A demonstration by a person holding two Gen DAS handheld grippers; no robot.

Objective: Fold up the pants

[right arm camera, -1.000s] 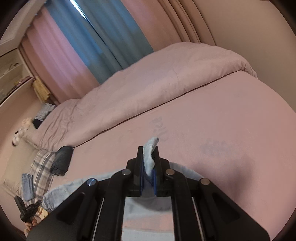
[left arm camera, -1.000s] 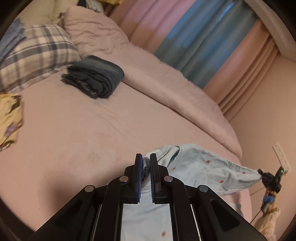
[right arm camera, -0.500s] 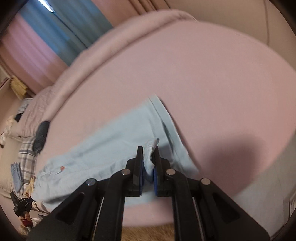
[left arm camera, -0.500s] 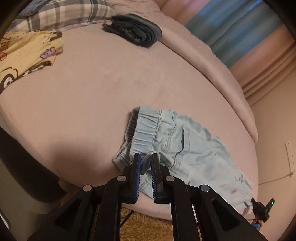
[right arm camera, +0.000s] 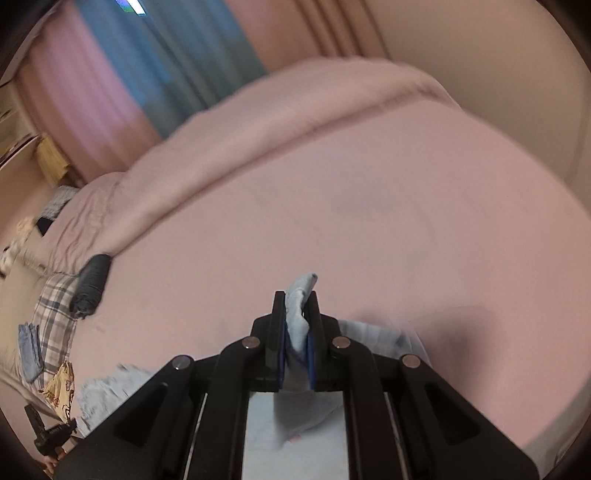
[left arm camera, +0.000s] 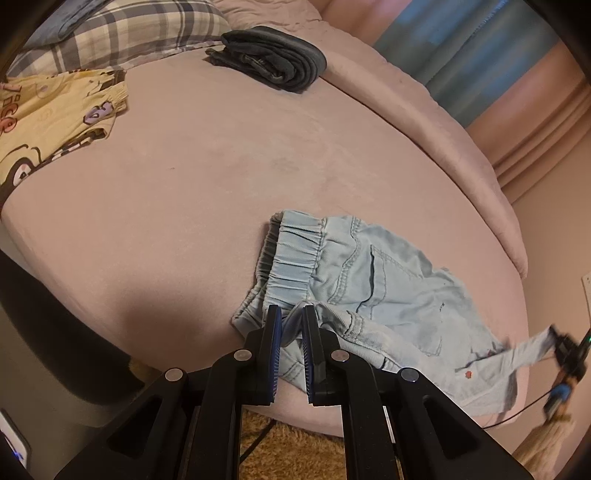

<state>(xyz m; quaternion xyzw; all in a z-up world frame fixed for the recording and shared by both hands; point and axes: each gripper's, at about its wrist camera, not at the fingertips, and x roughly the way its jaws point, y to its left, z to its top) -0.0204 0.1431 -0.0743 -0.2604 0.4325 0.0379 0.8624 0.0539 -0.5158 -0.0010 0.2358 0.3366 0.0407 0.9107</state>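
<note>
Light blue denim pants [left arm camera: 376, 280] with an elastic waistband lie on the pink bed near its front edge. My left gripper [left arm camera: 291, 314] is shut on the near waist edge of the pants. The leg end stretches right, pinched by my right gripper [left arm camera: 565, 350], which shows blurred at that edge. In the right wrist view my right gripper [right arm camera: 299, 299] is shut on a fold of the pants [right arm camera: 299, 314], lifted above the bed; the rest of the cloth trails down and left under it.
A folded dark grey garment [left arm camera: 273, 62] lies at the back by a rolled pink duvet [left arm camera: 443, 122]. A yellow printed garment [left arm camera: 48, 114] and a plaid pillow [left arm camera: 125, 33] sit at the left. Shaggy tan rug [left arm camera: 295, 454] below the bed edge. Curtains [right arm camera: 147, 66] behind.
My left gripper came down with the waist and the pants spread onto the bed. My right gripper dipped to the sheet with the leg end, then rose again.
</note>
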